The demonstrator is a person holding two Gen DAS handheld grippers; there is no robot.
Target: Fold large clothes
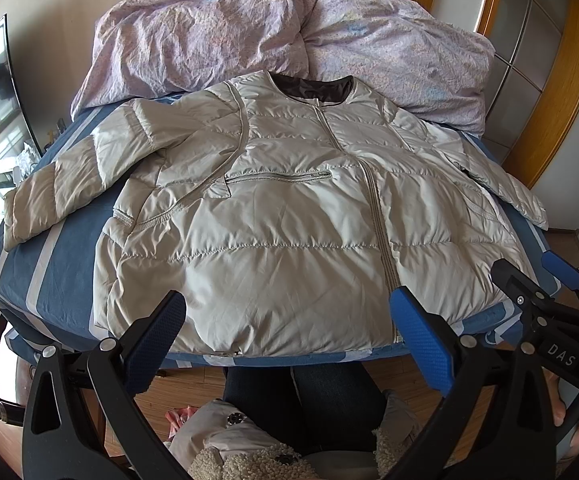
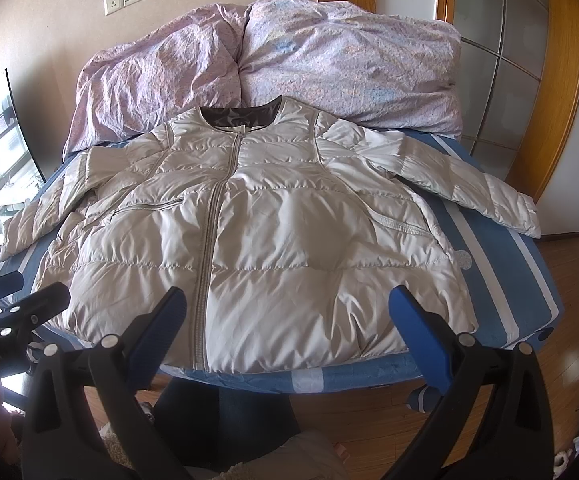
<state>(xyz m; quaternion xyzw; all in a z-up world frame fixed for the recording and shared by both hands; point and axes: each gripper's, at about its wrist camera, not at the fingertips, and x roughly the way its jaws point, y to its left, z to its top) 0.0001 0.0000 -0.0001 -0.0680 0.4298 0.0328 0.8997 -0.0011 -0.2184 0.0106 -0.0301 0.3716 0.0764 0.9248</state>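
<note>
A light beige quilted jacket (image 1: 273, 216) lies flat, front up and zipped, on the bed, with both sleeves spread out; it also shows in the right wrist view (image 2: 273, 236). Its hem lies at the near bed edge. My left gripper (image 1: 289, 332) is open and empty, hovering just above the hem. My right gripper (image 2: 285, 332) is open and empty over the hem to the right of the zip; it also shows at the right of the left wrist view (image 1: 529, 268). The left gripper shows at the left edge of the right wrist view (image 2: 29, 292).
The bed has a blue sheet with white stripes (image 1: 45, 264). A crumpled pink duvet (image 1: 289, 32) is heaped behind the jacket. Wooden floor (image 2: 569, 280) lies to the right, a wooden door frame (image 2: 557, 80) behind. The person's legs (image 1: 301, 396) stand at the bed's near edge.
</note>
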